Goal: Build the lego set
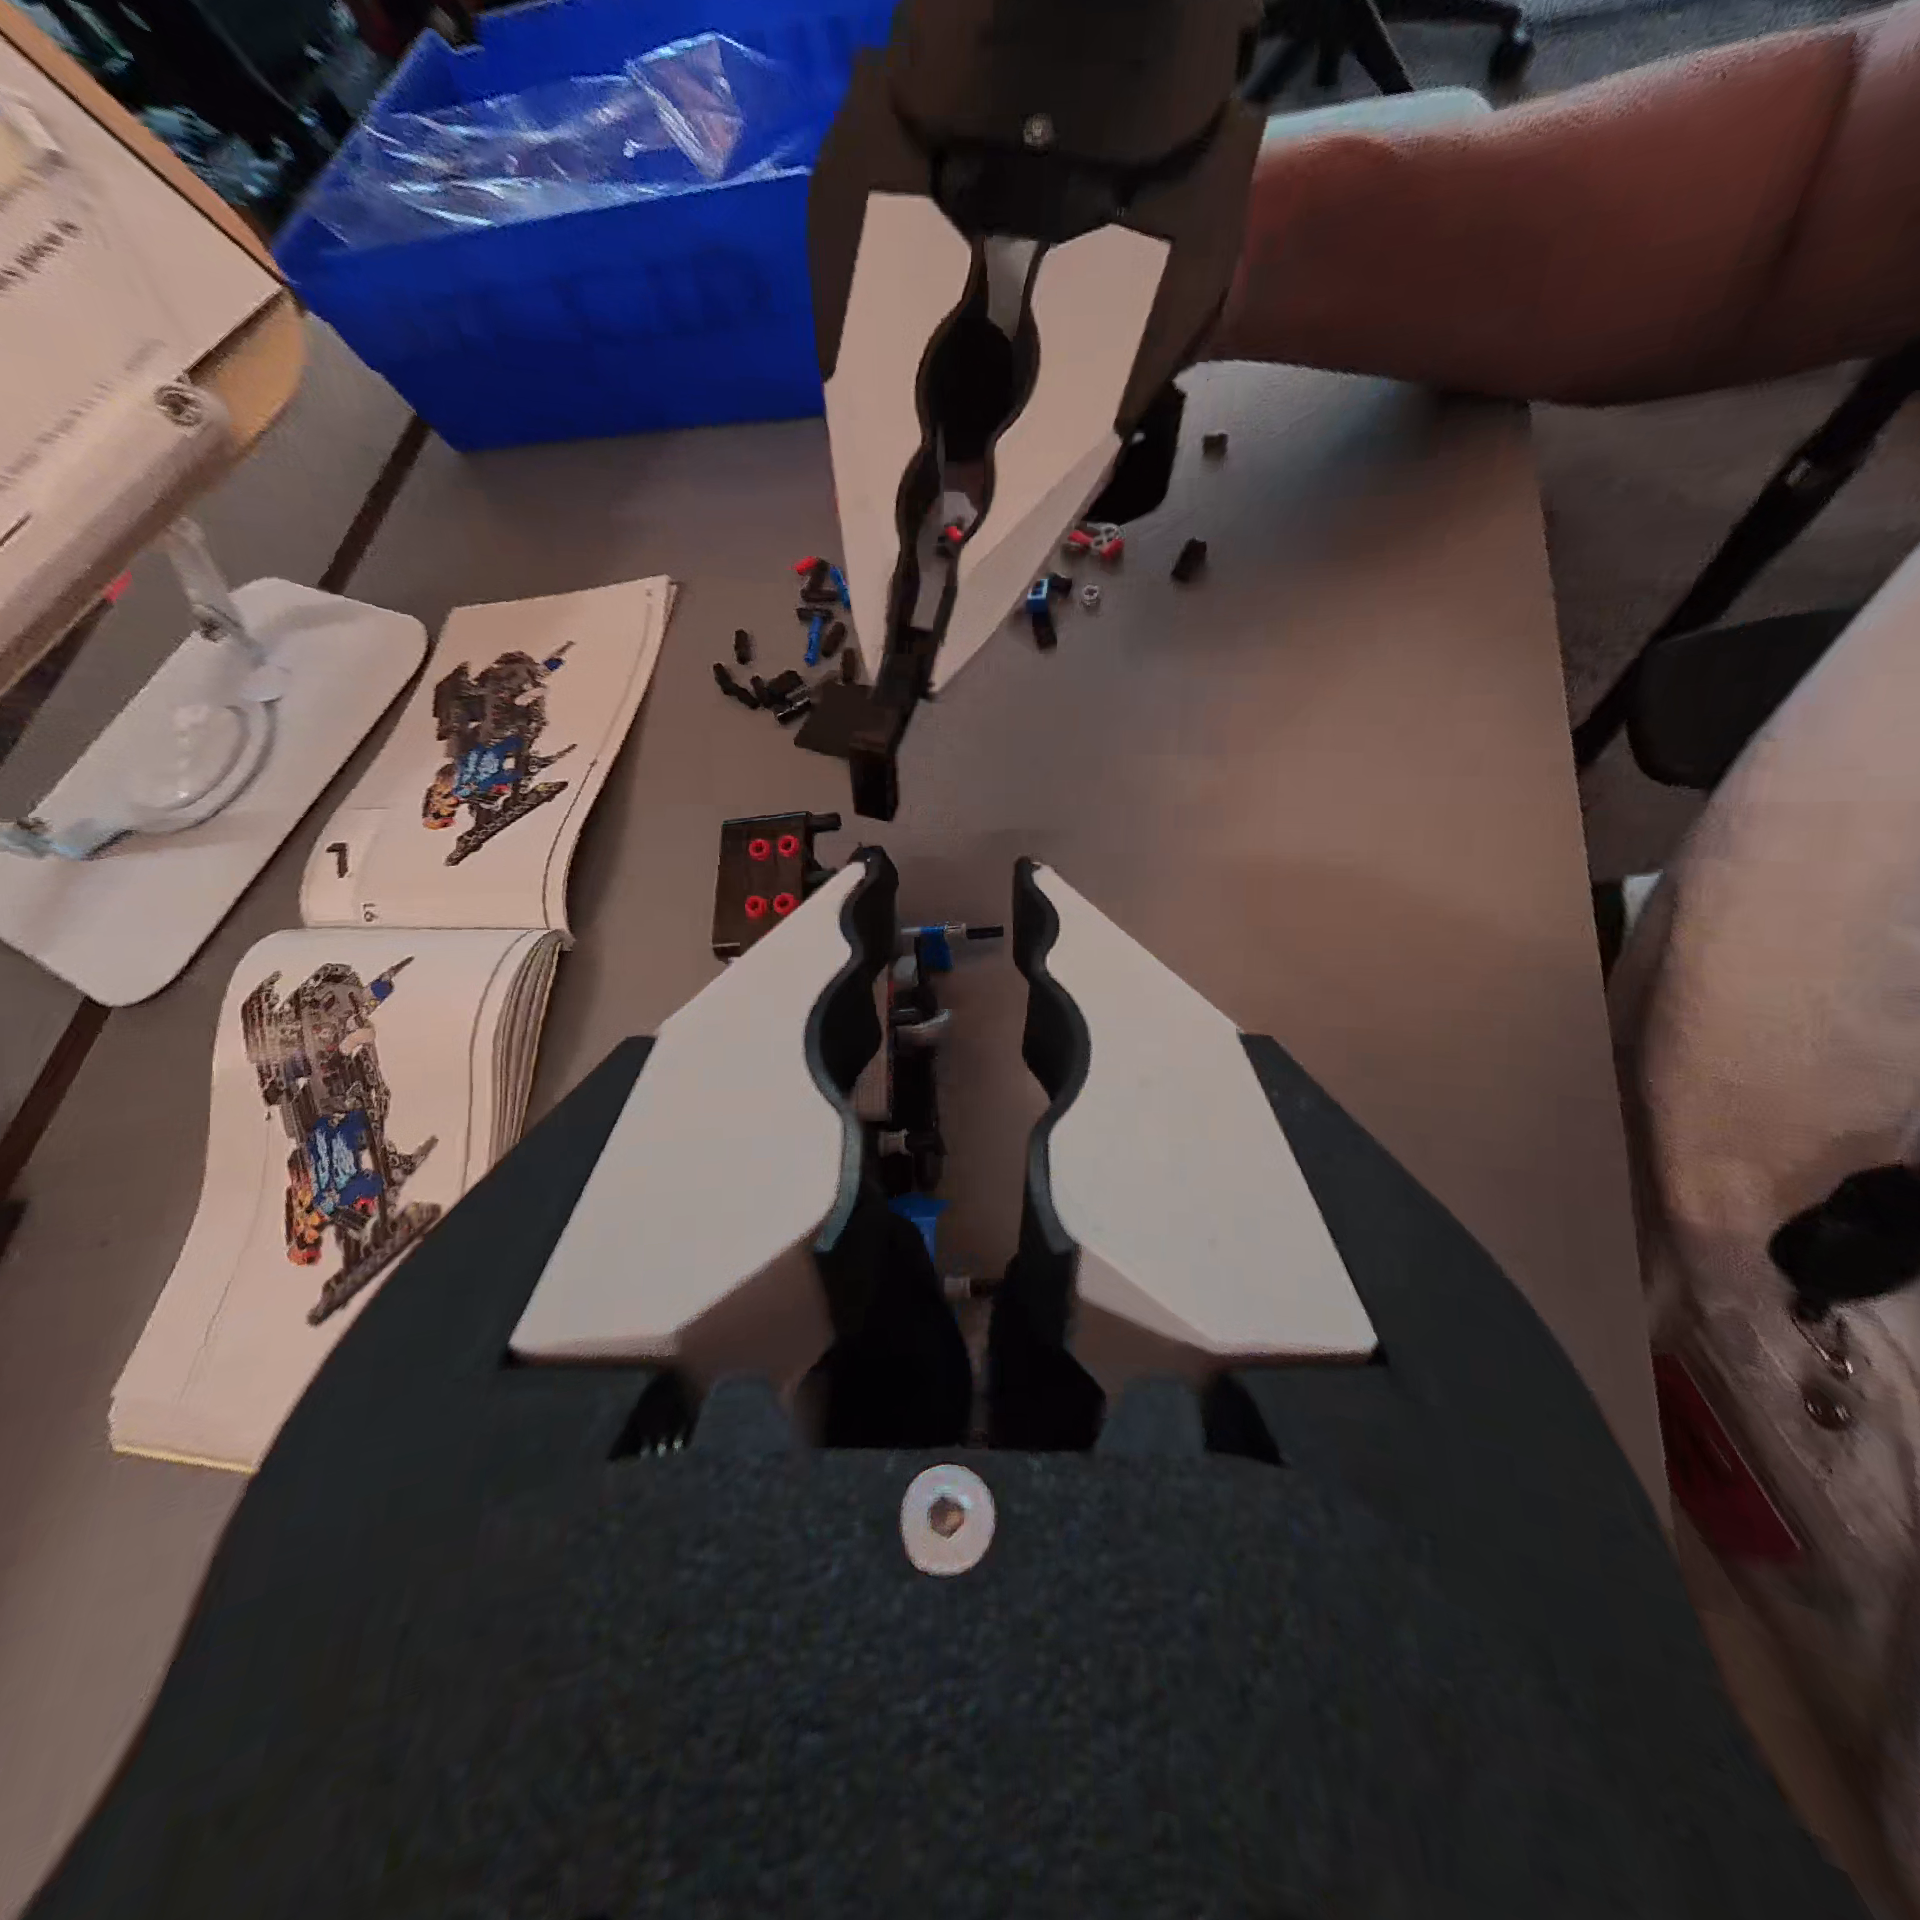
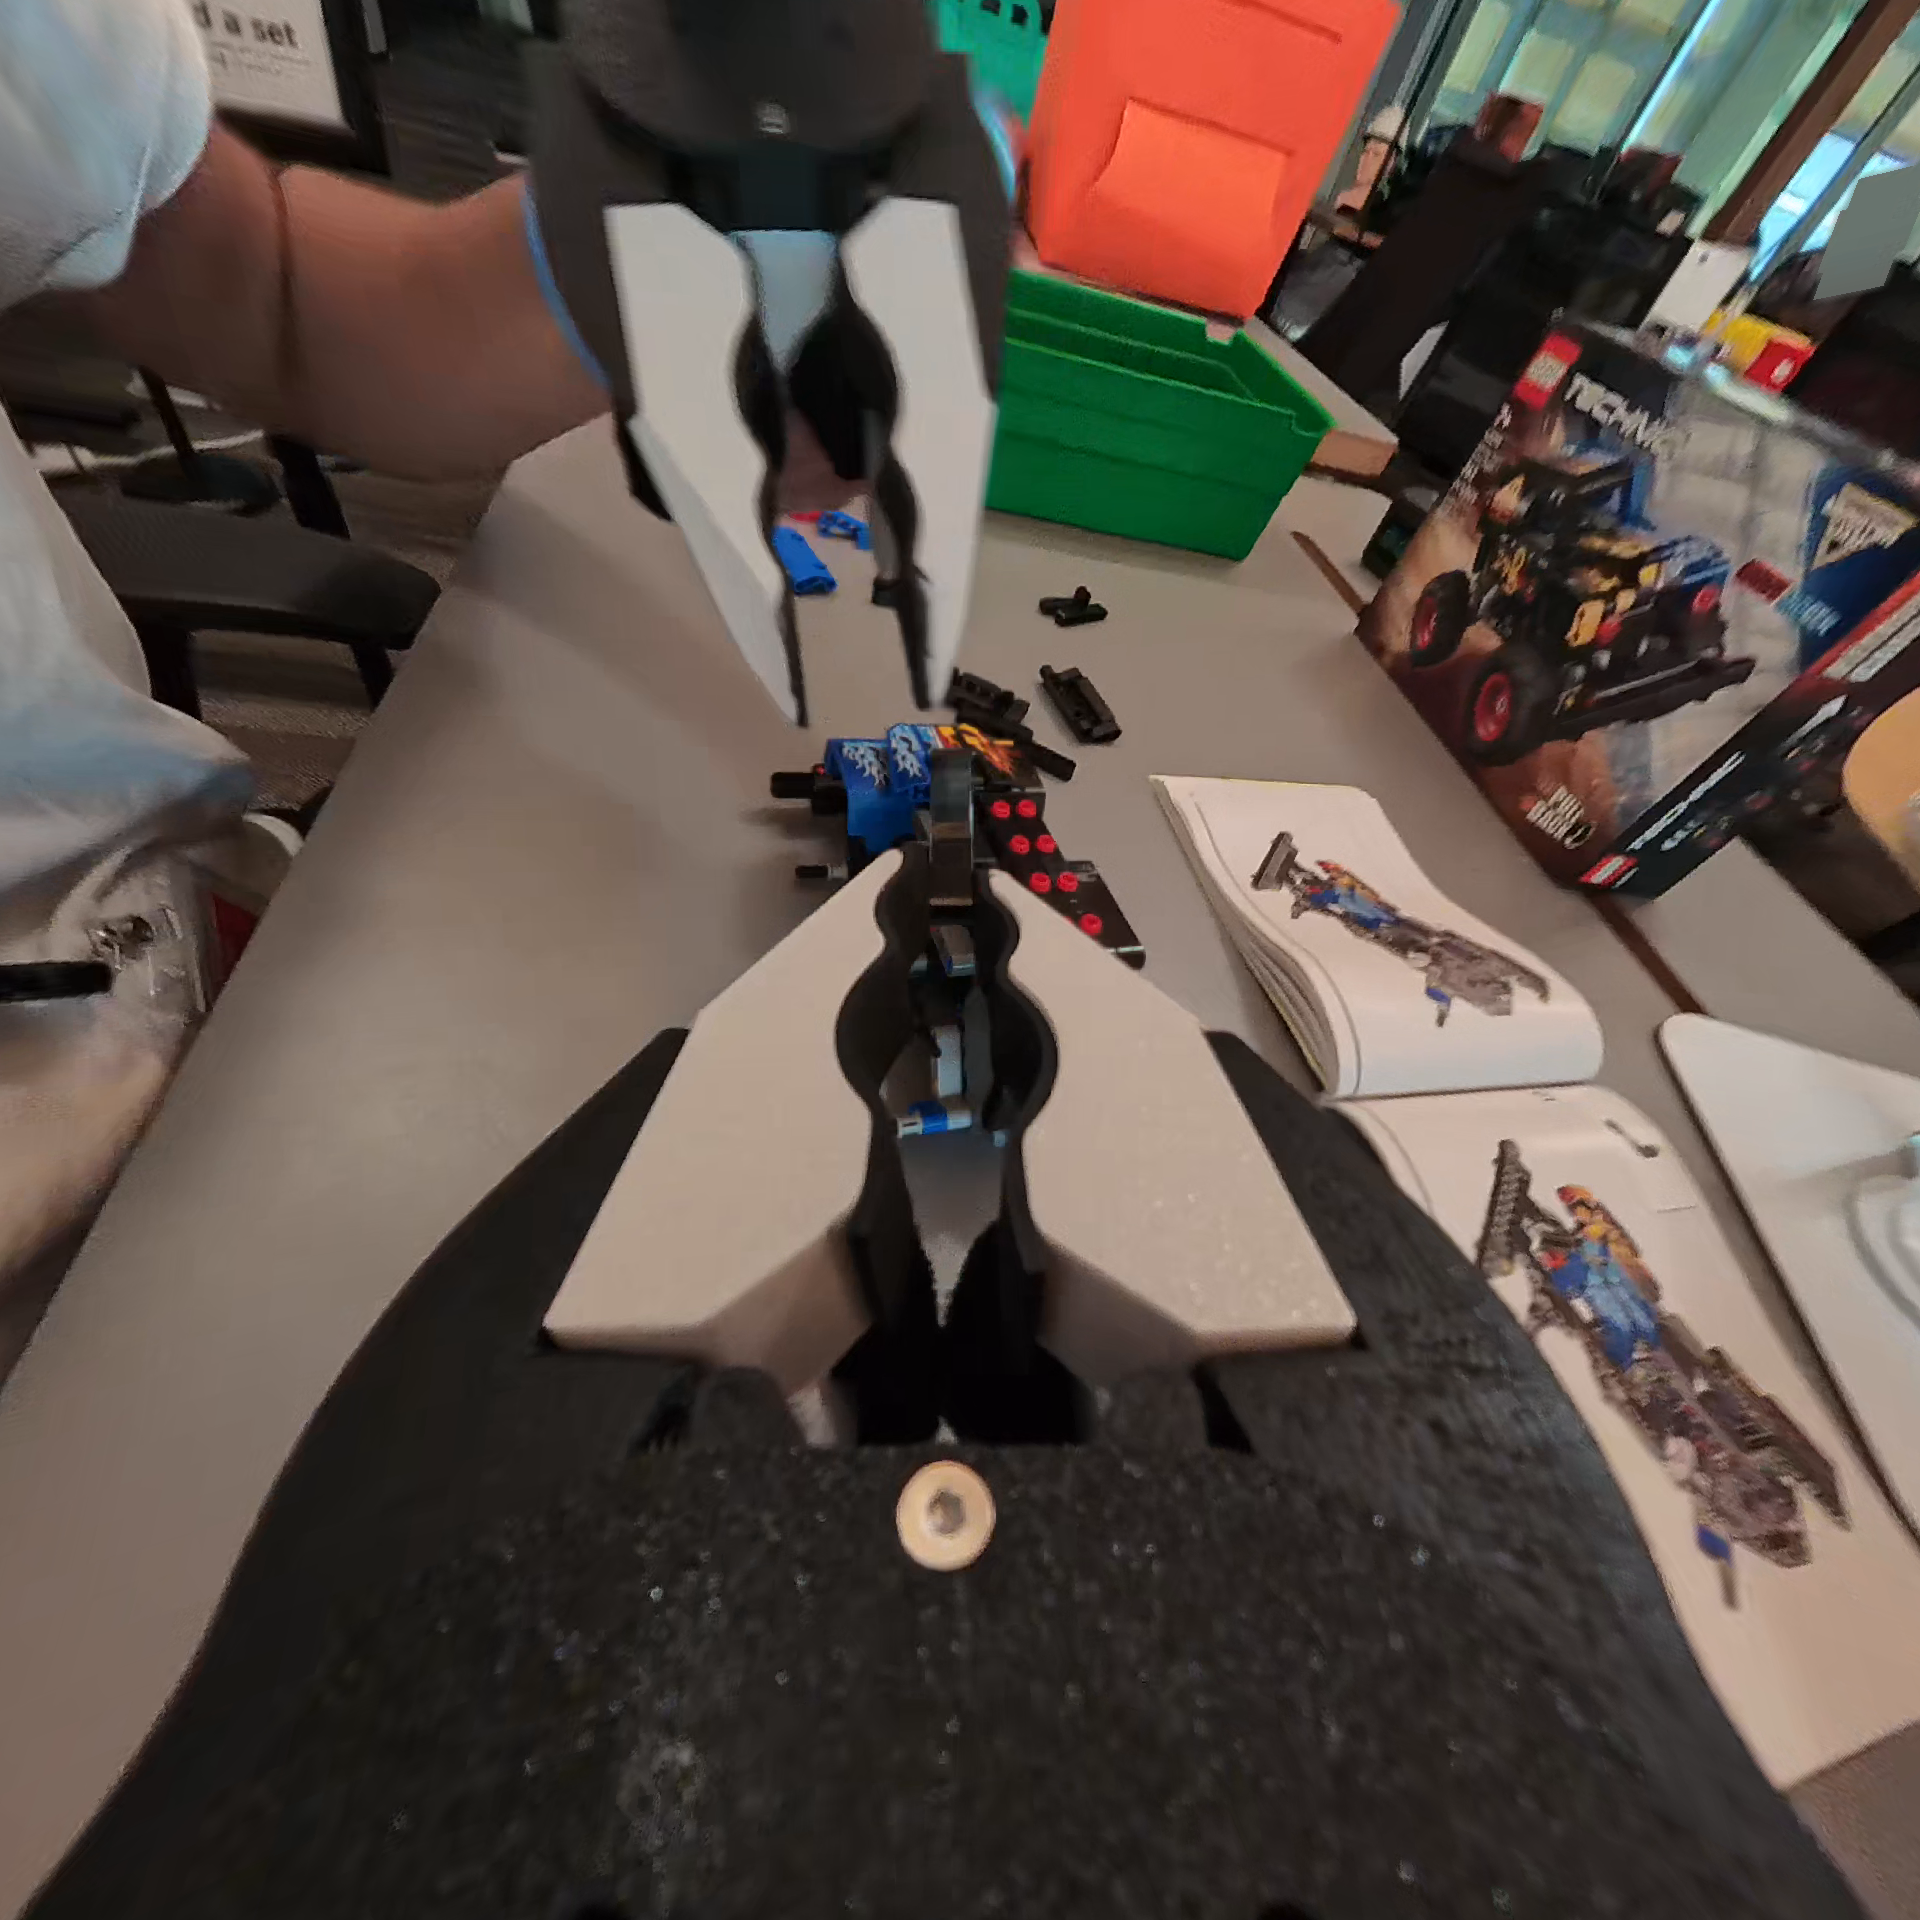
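A partly built Lego model [image 2: 883, 764], blue and black with flame stickers and a black panel with red pins [image 2: 1039, 862], lies mid-table. In the left wrist view the panel [image 1: 764, 873] shows by my left fingers, with more of the model [image 1: 925, 1029] under the gap. My left gripper [image 1: 951, 873] is open and empty just above the model; it also shows in the right wrist view [image 2: 860, 712]. My right gripper [image 2: 948, 883] is shut on a small black Lego piece [image 2: 951, 821] that sticks out past the tips over the model. It faces the left gripper [image 1: 914, 675].
An open instruction booklet [image 1: 343, 1091] [image 2: 1403, 935] lies beside the model. Loose pieces [image 1: 800, 644] [image 2: 1081, 701] are scattered behind it. A blue bin [image 1: 582, 301], a green bin [image 2: 1132, 436], the set's box [image 2: 1621, 582] and a white stand base [image 1: 208, 748] ring the work area.
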The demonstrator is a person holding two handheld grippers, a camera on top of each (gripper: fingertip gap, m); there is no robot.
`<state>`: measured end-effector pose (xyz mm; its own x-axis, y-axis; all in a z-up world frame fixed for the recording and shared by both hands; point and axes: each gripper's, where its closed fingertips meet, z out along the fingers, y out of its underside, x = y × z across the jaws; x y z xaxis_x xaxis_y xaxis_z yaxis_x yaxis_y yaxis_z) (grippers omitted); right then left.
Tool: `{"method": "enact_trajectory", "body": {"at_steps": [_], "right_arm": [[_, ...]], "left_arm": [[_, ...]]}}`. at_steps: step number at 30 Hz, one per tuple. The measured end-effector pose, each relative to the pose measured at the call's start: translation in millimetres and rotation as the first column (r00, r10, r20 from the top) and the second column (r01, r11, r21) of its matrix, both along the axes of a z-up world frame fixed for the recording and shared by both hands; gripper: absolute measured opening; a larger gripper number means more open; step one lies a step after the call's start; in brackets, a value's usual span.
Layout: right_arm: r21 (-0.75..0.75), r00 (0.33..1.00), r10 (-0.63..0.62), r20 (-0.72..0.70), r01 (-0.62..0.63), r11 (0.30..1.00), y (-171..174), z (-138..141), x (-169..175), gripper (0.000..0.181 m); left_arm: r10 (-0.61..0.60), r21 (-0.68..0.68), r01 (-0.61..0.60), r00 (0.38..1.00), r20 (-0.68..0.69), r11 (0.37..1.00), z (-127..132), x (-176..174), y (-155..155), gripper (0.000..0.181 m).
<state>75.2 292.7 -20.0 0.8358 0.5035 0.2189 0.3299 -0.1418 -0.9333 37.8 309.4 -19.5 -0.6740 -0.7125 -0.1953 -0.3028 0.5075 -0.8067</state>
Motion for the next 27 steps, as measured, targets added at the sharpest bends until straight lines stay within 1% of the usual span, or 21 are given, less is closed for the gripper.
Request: {"method": "enact_trajectory", "body": {"at_steps": [5, 7, 9, 12, 14, 17, 19, 22, 23, 25, 27], "right_arm": [[-0.109, 0.99, -0.013, -0.142, -0.002, 0.994, 6, -12, 3, 0.007], [-0.137, 0.977, 0.001, -0.213, -0.031, 0.99, 7, -13, -1, 0.007], [-0.151, 0.968, 0.013, -0.25, -0.052, 0.987, 7, -15, -3, 0.007], [-0.172, 0.968, 0.003, -0.25, -0.048, 0.984, 9, -20, -3, 0.007], [-0.188, 0.968, -0.012, -0.25, -0.036, 0.982, 10, -22, -2, 0.007], [-0.246, 0.946, -0.099, -0.309, 0.021, 0.969, 16, -24, 6, 0.007], [-0.254, 0.921, -0.087, -0.381, -0.014, 0.967, 15, -20, 2, 0.007], [-0.268, 0.89, -0.08, -0.449, -0.049, 0.962, 14, -17, -1, 0.007], [-0.26, 0.878, -0.065, -0.474, -0.069, 0.963, 12, -14, -2, 0.007], [-0.262, 0.878, -0.064, -0.475, -0.072, 0.962, 12, -16, -1, 0.007], [-0.25, 0.902, -0.06, -0.426, -0.054, 0.967, 13, -18, 3, 0.007]], "left_arm": [[0.203, -0.064, -0.198, 0.975, 0.093, 0.978, -12, -12, 9, 0.019], [0.252, -0.082, -0.244, 0.962, 0.11, 0.966, -21, -14, 11, 0.019], [0.28, -0.118, -0.269, 0.955, 0.093, 0.956, -29, -14, 11, 0.019], [0.283, -0.253, -0.269, 0.959, 0.018, 0.929, -34, -13, 3, 0.019], [0.312, -0.271, -0.304, 0.95, -0.013, 0.913, -39, -10, 5, 0.019], [0.41, -0.278, -0.388, 0.912, 0.025, 0.879, -35, -2, 13, 0.019], [0.476, -0.269, -0.442, 0.876, 0.074, 0.856, -32, 4, 17, 0.02], [0.542, -0.218, -0.504, 0.822, 0.176, 0.836, -30, 9, 20, 0.02], [0.551, -0.21, -0.514, 0.812, 0.191, 0.831, -30, 10, 18, 0.02], [0.587, -0.22, -0.548, 0.787, 0.19, 0.807, -36, 10, 17, 0.02], [0.628, -0.28, -0.58, 0.768, 0.125, 0.765, -42, 7, 12, 0.021]]}}
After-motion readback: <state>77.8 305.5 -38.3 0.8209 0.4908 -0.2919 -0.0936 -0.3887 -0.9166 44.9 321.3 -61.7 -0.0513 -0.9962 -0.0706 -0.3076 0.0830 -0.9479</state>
